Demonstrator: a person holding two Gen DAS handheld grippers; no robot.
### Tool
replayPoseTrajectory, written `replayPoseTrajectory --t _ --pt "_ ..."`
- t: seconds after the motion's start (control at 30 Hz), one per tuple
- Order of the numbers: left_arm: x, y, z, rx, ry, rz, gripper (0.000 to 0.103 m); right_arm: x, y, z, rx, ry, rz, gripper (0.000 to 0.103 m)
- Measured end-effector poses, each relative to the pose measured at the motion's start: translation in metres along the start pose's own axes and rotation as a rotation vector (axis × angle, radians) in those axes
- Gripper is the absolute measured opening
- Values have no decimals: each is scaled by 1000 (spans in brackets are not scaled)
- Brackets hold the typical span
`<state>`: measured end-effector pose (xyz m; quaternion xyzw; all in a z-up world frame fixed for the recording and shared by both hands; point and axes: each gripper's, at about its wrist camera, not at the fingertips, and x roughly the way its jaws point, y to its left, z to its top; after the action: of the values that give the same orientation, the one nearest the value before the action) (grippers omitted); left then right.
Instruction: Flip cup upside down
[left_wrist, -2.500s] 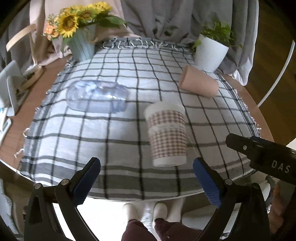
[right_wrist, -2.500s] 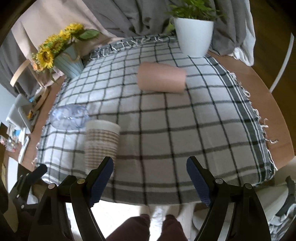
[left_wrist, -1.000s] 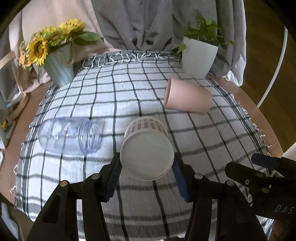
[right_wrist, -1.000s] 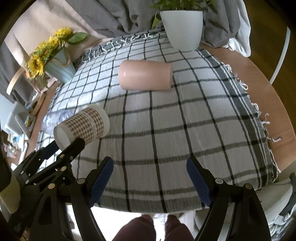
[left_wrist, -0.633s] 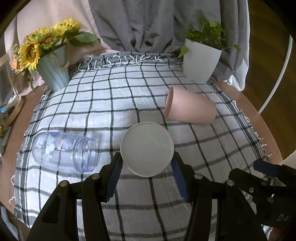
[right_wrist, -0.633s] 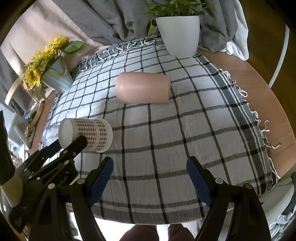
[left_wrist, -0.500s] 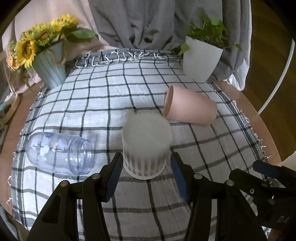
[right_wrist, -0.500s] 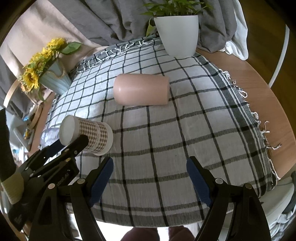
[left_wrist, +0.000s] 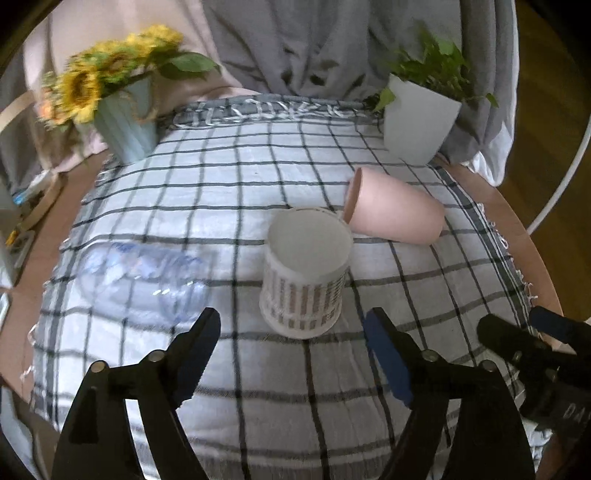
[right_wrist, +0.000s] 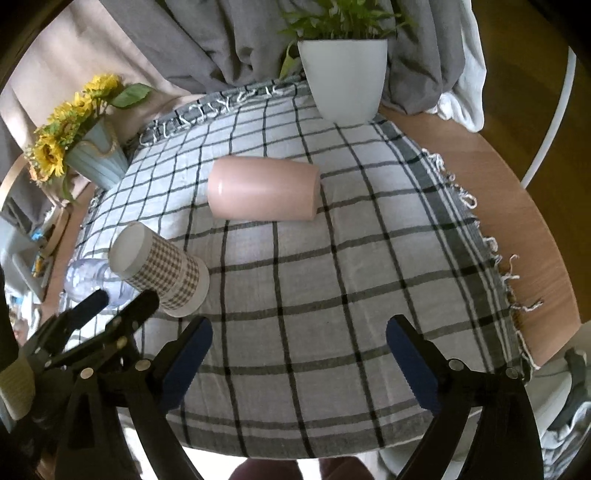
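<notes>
The checked paper cup (left_wrist: 304, 271) stands upside down on the plaid cloth (left_wrist: 240, 199), white base up, rim on the cloth. It also shows in the right wrist view (right_wrist: 162, 271). My left gripper (left_wrist: 295, 350) is open just in front of the cup and does not touch it; it shows in the right wrist view (right_wrist: 110, 306) too. My right gripper (right_wrist: 299, 350) is open and empty over the cloth's near edge. A pink cup (left_wrist: 395, 212) lies on its side behind the paper cup, also in the right wrist view (right_wrist: 262, 188).
A clear plastic jar (left_wrist: 144, 275) lies on its side left of the paper cup. A sunflower vase (left_wrist: 125, 122) stands at the back left and a white plant pot (left_wrist: 417, 118) at the back right. The round wooden table (right_wrist: 517, 206) shows beyond the cloth.
My left gripper turned the paper cup over, set it rim-down on the cloth, opened and drew back. My right gripper stayed open and almost still.
</notes>
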<state>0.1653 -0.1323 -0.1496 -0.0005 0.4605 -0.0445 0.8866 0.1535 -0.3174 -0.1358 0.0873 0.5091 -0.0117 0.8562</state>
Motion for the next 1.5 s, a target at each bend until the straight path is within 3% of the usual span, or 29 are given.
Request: replayPoseTrajectory --t 0.07,0.17,0.43,0.67,0.9,1.1,1.5 --pt "-11 3 -5 -19 -10 31 95 -7 0 0 -10 -14 1 95" --pt "-33 6 -11 -36 -32 56 103 -22 0 -2 -29 -43 34 95" --pt "-94 17 -24 -7 -81 86 103 -66 23 -17 -64 -123 51 95" --pt "-137 53 -46 -74 -93 114 103 -104 47 -43 -51 -185 -8 95" --pt "-169 72 -71 -23 -133 157 103 -140 71 -79 -34 -265 -77 96" --pt "-200 85 -85 -27 -180 143 103 -166 86 -105 -37 -298 -92 96" --pt "-248 85 -92 -63 -305 120 103 -206 88 -125 -37 -345 -3 99"
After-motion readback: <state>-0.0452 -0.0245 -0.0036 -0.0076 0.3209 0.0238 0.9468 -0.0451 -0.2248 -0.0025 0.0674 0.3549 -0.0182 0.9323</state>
